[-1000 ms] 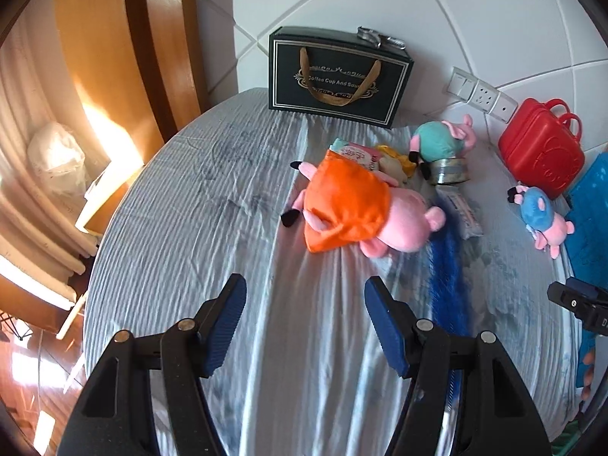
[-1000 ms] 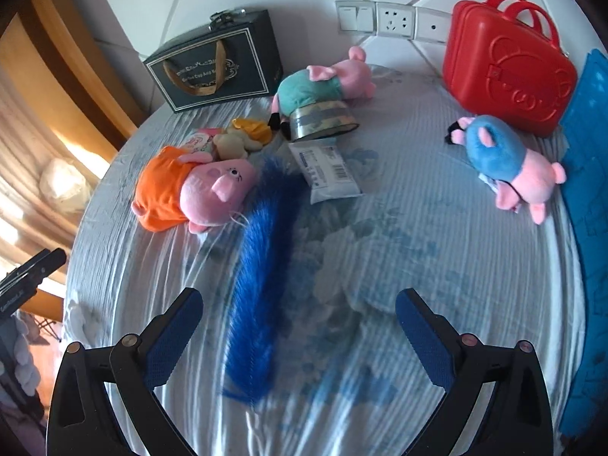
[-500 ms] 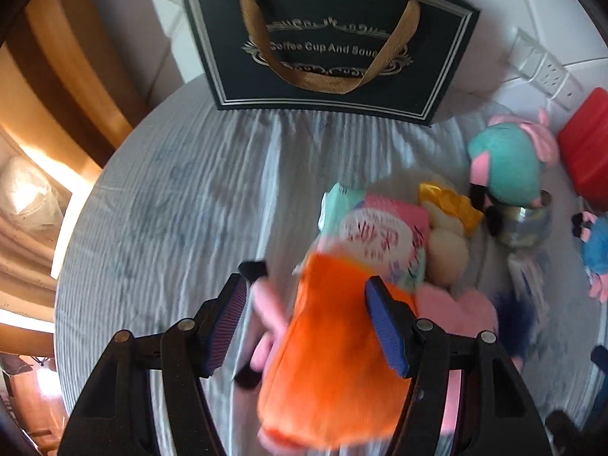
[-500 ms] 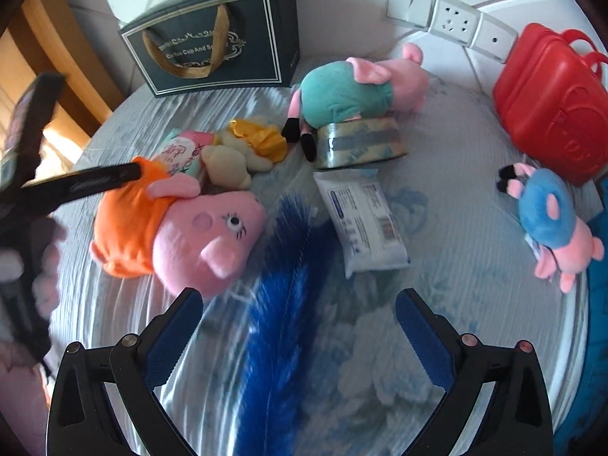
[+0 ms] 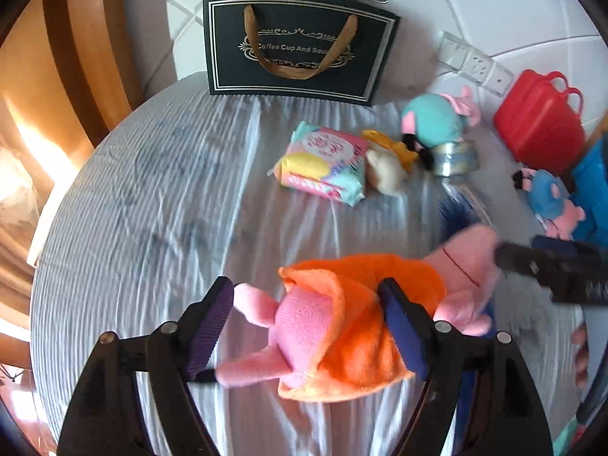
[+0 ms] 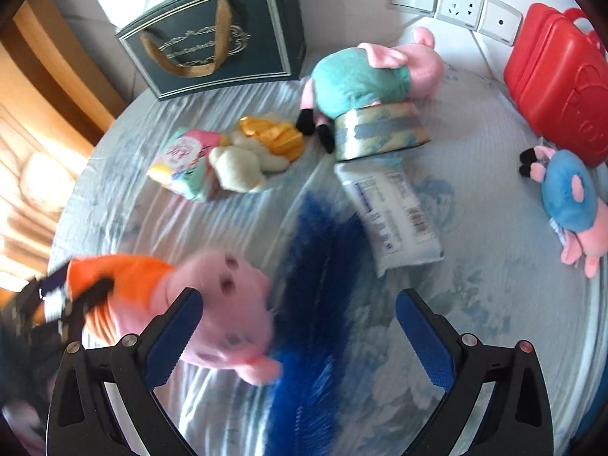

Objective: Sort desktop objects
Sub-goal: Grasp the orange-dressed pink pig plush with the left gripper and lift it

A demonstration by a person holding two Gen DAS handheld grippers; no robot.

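Tablecloth (image 5: 159,197) bears orange-dressed pig plush (image 5: 342,323) between opening left fingers (image 5: 212,323).

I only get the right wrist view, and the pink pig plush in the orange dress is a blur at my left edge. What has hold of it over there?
Observer: The left gripper straddles the pink pig plush in the orange dress across its dress; its jaws are opening, with the plush between them.
Operator: Which end faces that gripper?
Observer: Its legs; the head points away, towards the right gripper.
Operator: What does the dark gift bag say?
Observer: The dark gift bag reads "Coffee Cup And", then its brown handle crosses the rest.
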